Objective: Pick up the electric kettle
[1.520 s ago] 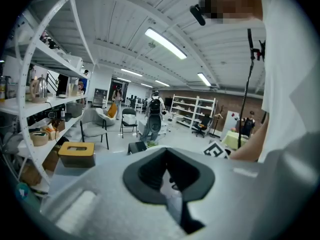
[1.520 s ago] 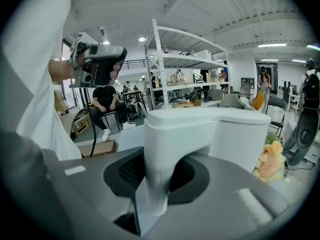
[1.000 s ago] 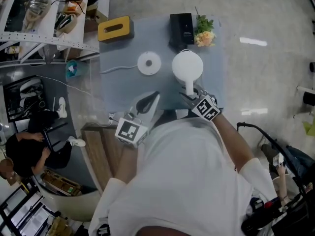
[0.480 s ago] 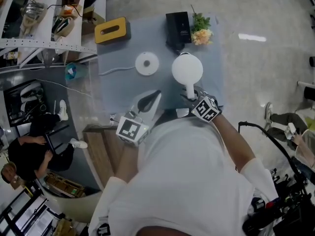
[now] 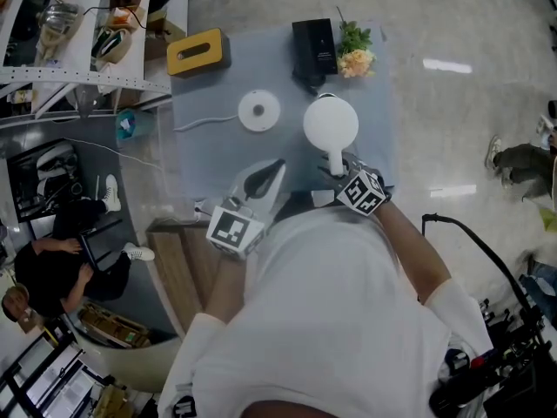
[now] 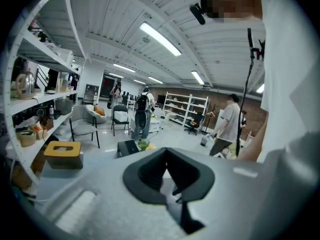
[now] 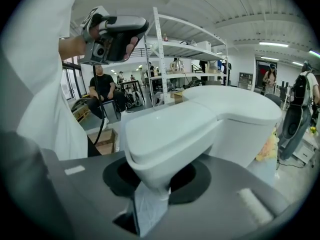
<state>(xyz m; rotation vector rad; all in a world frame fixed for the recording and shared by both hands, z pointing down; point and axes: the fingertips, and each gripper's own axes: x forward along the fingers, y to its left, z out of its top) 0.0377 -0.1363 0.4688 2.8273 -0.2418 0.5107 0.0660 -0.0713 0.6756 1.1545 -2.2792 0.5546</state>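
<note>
Presently the kettle point(image 5: 331, 122), white with its lid down, stands on the right half of the grey table point(image 5: 209, 159), its handle point(image 5: 335, 157) pointing back toward the person. The right gripper point(image 5: 341, 171) is at that handle. In the right gripper view the handle end fills the jaw opening and the jaws are closed on it, at a middling width. The left gripper point(image 5: 265, 177) hangs over the near edge of the table, to the left of the kettle and well apart from it. In the left gripper view its jaws stand apart with nothing between them. The round white base point(image 5: 259, 111) lies just left of the kettle, not under it, and its cord point(image 5: 204, 124) runs off toward the table's left edge. Along the far edge sit a yellow tissue box point(image 5: 196, 52) at the left, a black box point(image 5: 315, 43) directly behind the kettle, and a bunch of flowers point(image 5: 355, 55) touching that box on its right. Both marker cubes face up toward the head camera.
</note>
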